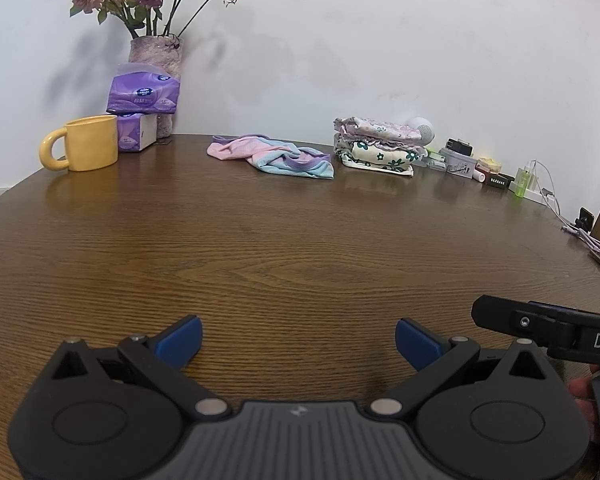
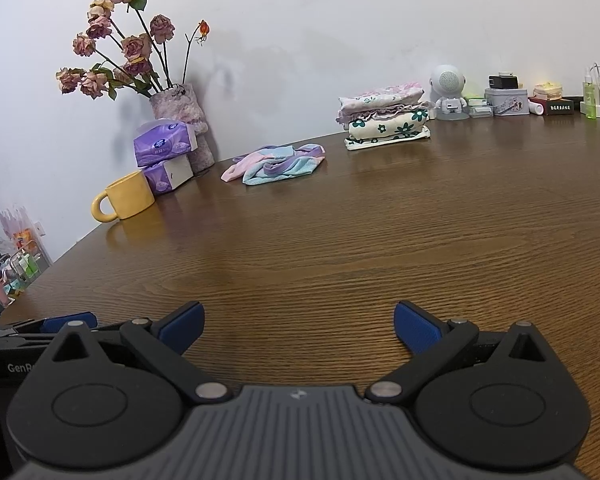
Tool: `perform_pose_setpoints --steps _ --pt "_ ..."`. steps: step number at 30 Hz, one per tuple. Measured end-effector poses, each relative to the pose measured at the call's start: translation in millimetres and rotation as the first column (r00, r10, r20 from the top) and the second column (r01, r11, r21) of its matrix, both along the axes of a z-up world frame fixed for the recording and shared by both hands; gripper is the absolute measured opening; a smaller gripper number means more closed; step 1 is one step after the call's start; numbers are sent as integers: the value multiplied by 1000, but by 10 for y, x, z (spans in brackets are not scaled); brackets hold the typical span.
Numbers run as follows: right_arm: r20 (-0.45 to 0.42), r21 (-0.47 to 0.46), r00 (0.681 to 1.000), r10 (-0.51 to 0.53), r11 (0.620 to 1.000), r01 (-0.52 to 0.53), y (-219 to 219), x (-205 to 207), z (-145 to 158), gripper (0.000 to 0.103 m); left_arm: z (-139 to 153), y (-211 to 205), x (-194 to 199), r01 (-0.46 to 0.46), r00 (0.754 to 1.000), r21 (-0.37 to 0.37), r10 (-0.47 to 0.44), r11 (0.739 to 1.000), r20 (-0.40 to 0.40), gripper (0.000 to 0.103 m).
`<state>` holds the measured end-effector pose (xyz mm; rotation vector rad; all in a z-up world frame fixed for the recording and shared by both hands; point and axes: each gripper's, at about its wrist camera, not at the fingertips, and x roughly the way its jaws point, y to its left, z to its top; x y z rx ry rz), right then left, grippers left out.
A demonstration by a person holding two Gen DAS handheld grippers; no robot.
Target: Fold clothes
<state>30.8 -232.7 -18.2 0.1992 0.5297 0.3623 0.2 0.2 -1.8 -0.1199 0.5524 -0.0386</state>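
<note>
Well beyond both grippers' wide-spread, empty fingers (image 1: 188,338), the crumpled pastel garment (image 1: 274,156) lies on the table (image 1: 300,248).

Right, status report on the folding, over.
Left gripper and right gripper open, empty, low over bare table. Crumpled pink-and-blue garment unfolded at far edge, beside folded stack. Path clear; yellow mug off left.

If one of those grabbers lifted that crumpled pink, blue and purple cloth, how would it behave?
The crumpled pink, blue and purple cloth lies in soft, loose folds, so it would probably droop limply from wherever it is pinched. It looks thin and small, so likely light. On the smooth wooden table, a push would probably bunch it up.
</note>
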Motion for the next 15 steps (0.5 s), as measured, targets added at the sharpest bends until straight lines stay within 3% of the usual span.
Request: perform_pose_setpoints --steps 15 --pt "0 8 1000 3 1000 -3 -23 11 -8 103 -1 6 4 3 1000 7 -3 1000 -2 103"
